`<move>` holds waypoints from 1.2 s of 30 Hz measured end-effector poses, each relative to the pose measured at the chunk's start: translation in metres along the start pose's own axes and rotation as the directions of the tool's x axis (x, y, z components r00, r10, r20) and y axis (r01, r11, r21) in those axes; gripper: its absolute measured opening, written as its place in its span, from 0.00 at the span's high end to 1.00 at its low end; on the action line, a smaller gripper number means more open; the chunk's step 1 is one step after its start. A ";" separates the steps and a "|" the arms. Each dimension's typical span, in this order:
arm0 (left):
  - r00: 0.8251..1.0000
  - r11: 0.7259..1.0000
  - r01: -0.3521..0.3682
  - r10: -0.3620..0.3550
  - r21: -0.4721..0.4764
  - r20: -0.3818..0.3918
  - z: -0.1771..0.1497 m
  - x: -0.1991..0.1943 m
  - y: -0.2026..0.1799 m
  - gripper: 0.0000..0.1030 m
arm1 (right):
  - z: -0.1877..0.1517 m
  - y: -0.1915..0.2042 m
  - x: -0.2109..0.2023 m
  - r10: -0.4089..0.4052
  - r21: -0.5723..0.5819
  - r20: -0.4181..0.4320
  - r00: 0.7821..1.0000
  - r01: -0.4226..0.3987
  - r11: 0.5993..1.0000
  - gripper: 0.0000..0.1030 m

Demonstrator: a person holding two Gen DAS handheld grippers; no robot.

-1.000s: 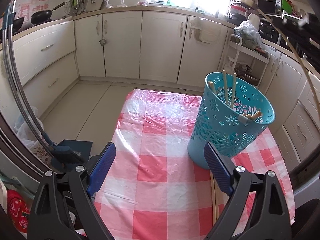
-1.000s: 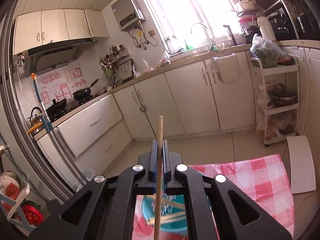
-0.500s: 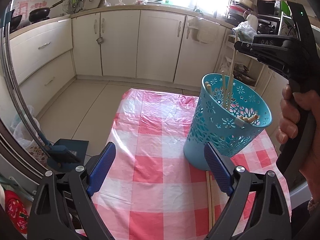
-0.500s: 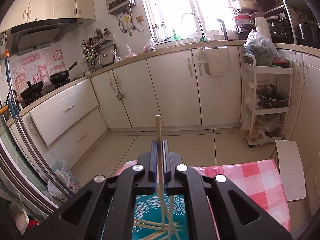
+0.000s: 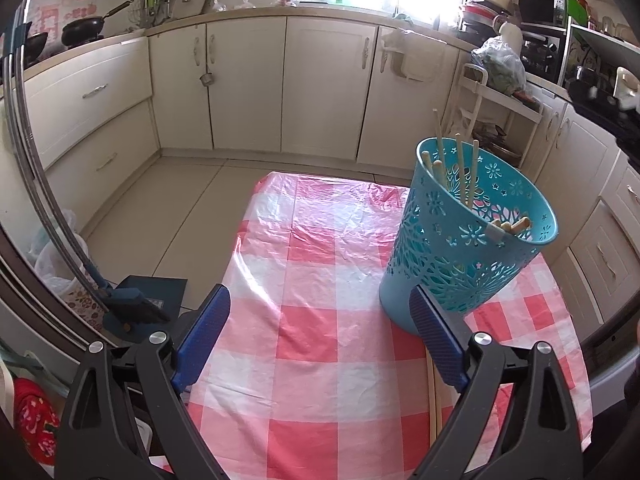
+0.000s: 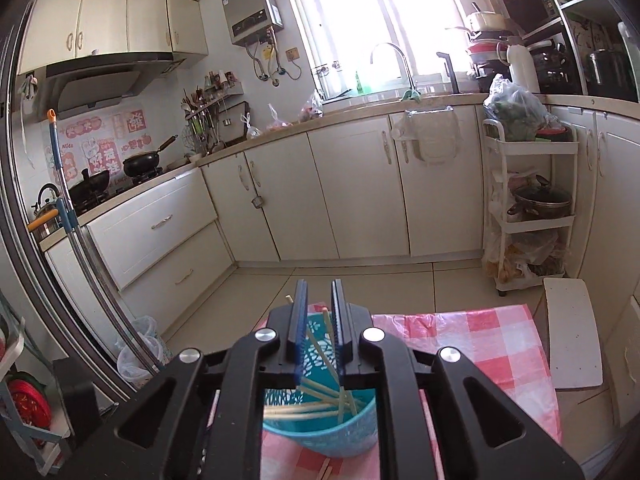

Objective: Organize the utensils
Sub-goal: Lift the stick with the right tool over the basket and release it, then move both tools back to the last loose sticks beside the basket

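A turquoise perforated basket (image 5: 452,248) stands on the right side of the table with the pink checked cloth (image 5: 320,280). Several wooden chopsticks (image 5: 462,172) lean inside it. More chopsticks (image 5: 434,408) lie on the cloth near the front right, partly behind my left finger. My left gripper (image 5: 320,340) is open and empty, low over the table's near end, left of the basket. My right gripper (image 6: 319,312) hangs above the basket (image 6: 320,432), jaws slightly apart and empty. The chopsticks in the basket (image 6: 320,396) show below it.
Cream kitchen cabinets (image 5: 248,88) line the back and left walls. A white trolley (image 6: 528,208) with pots stands at the right. A mop (image 5: 92,264) leans at the left, by a white bag (image 5: 52,264). A white board (image 6: 572,340) lies right of the table.
My right gripper has opened a little and let go of the chopstick, which now leans in the basket. The right gripper has risen out of the left wrist view. The left gripper has held still.
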State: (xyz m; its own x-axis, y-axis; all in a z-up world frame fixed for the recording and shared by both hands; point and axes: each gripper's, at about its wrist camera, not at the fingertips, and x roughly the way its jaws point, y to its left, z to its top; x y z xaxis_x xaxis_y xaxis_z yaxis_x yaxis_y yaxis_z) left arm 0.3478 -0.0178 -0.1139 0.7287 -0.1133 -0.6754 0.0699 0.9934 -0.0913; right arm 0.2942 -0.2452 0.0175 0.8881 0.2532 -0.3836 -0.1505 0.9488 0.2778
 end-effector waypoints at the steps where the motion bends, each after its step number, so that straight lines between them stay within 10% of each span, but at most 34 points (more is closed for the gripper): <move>1: 1.000 1.000 -0.001 0.001 -0.003 0.000 0.000 0.000 0.001 0.15 | -0.008 -0.001 -0.007 -0.003 0.008 -0.010 1.000 0.003 1.000 0.86; 17: 0.999 0.999 -0.035 0.035 -0.015 -0.011 -0.004 0.003 0.011 0.13 | -0.168 -0.003 0.016 -0.042 0.057 -0.402 0.915 0.070 0.996 0.85; 36: 1.000 0.998 -0.006 0.006 -0.062 -0.010 -0.003 -0.002 0.025 0.12 | -0.201 0.026 0.036 -0.105 -0.042 -0.484 0.869 0.096 0.994 0.81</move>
State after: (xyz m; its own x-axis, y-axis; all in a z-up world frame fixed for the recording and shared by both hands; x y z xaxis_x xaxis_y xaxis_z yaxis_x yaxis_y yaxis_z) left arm 0.3461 0.0077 -0.1169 0.7220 -0.1077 -0.6835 0.0230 0.9910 -0.1319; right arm 0.2350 -0.1731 -0.1663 0.5767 0.2119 -0.7890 -0.0824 0.9759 0.2019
